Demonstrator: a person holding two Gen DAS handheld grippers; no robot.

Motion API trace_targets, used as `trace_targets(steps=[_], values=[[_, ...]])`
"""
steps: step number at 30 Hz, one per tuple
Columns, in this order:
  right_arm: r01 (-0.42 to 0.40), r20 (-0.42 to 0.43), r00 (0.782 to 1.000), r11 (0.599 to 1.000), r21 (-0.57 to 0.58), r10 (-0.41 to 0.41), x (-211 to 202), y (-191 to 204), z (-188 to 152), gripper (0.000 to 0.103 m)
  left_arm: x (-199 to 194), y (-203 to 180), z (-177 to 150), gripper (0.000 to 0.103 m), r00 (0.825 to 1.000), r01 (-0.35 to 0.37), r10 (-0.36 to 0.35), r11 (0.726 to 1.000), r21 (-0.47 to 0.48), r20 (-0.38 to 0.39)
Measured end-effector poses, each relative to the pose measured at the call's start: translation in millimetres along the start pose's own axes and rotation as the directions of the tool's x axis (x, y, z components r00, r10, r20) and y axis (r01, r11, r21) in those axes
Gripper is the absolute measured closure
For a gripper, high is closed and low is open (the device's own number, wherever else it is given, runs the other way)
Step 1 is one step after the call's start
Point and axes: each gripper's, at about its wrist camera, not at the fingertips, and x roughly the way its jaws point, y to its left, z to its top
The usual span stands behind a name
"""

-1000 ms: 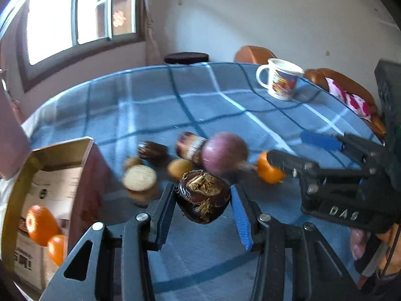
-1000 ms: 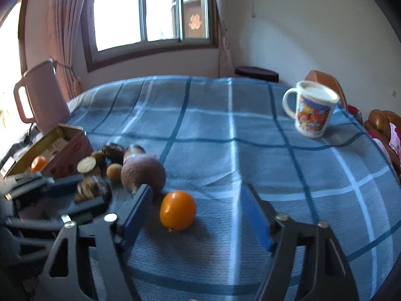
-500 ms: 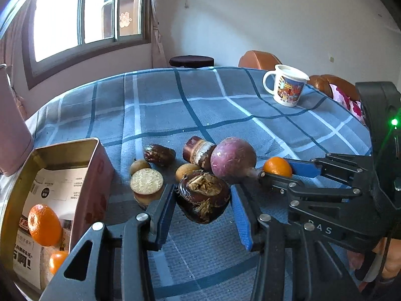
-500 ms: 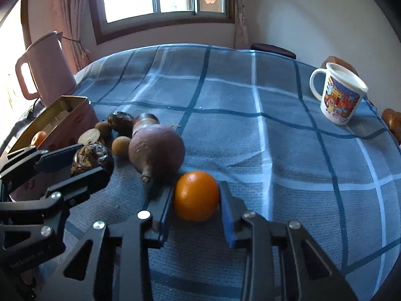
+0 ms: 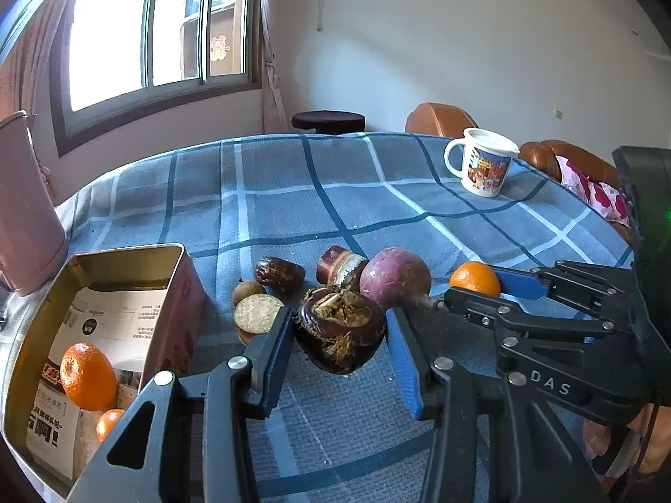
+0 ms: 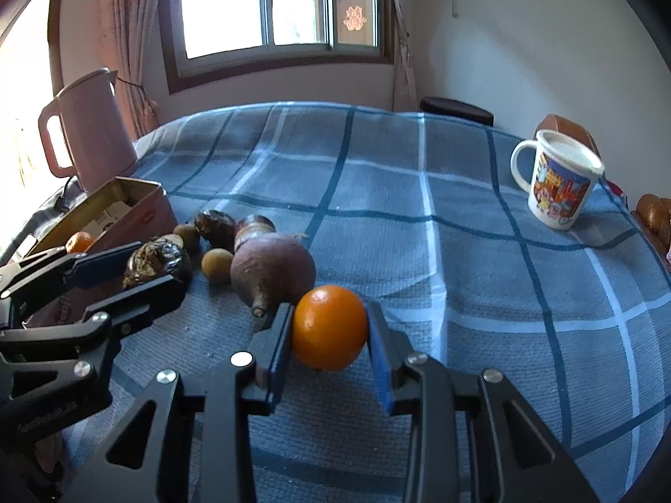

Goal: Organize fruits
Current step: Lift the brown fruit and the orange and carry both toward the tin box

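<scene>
Nearest, the left gripper (image 5: 339, 331) clamps a dark, knobbly fruit (image 5: 340, 329) with flaky husk, held above the cloth; the right gripper (image 6: 329, 331) pinches a smooth round orange (image 6: 329, 327). Beside them the open metal tin (image 5: 126, 253) already holds two oranges (image 5: 87, 381), so sorting looks partly done. Beyond lie a glossy purple root-shaped fruit (image 5: 394, 277) and several small brown ones, still loose on the woven plaid tablecloth (image 5: 293, 193). Farthest, a glazed cartoon mug (image 5: 484, 163).
</scene>
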Motion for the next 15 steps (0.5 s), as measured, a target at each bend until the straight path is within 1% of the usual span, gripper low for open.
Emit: trace_targets(steps=[9,15], values=[[0.000,0.093,0.996,1.000,-0.024,0.002,-18.0,4.6,-0.5,0.066,-5.4,2.2,-1.1,0.056,1.000,-0.001,0.001,1.000,-0.016,0.029],[-0.007,0.129,0.992,1.000,-0.030,0.011,-24.9,4.9,-1.4,0.066,-7.0,3.8,-1.9,0.057,0.999,-0.004,0.005,1.000,-0.024,0.039]])
